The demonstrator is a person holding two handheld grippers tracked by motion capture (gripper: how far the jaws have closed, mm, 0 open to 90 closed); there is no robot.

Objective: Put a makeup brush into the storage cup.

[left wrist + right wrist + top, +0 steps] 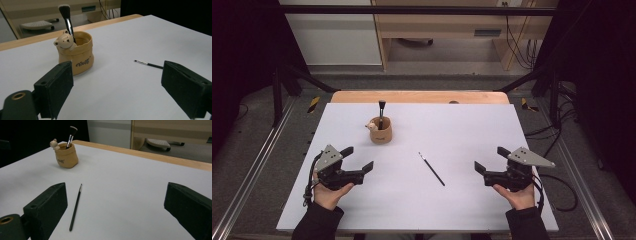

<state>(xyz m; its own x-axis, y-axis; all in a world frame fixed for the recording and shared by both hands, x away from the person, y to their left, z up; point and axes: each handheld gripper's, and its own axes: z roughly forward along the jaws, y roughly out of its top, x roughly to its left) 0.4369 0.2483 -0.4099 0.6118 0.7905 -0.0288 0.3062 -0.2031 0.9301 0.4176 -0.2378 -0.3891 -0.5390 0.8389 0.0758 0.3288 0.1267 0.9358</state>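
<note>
Tan and soft-looking, the pot (381,131) stands at about eleven o'clock on the white table (472,130), with a thick brush (381,112) already upright in it. A thin black brush (432,169) lies flat near the centre, between the left gripper (360,161) and right gripper (488,161), both spread wide and empty. Pickup seems not yet begun; next, a low pinch on the slim handle is called for.

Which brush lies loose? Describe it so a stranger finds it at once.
On the white table, look between the two grippers, nearer the right gripper. The thin brush lies flat there, dark and slender. The fat brush stands upright in the tan cup farther back.
</note>
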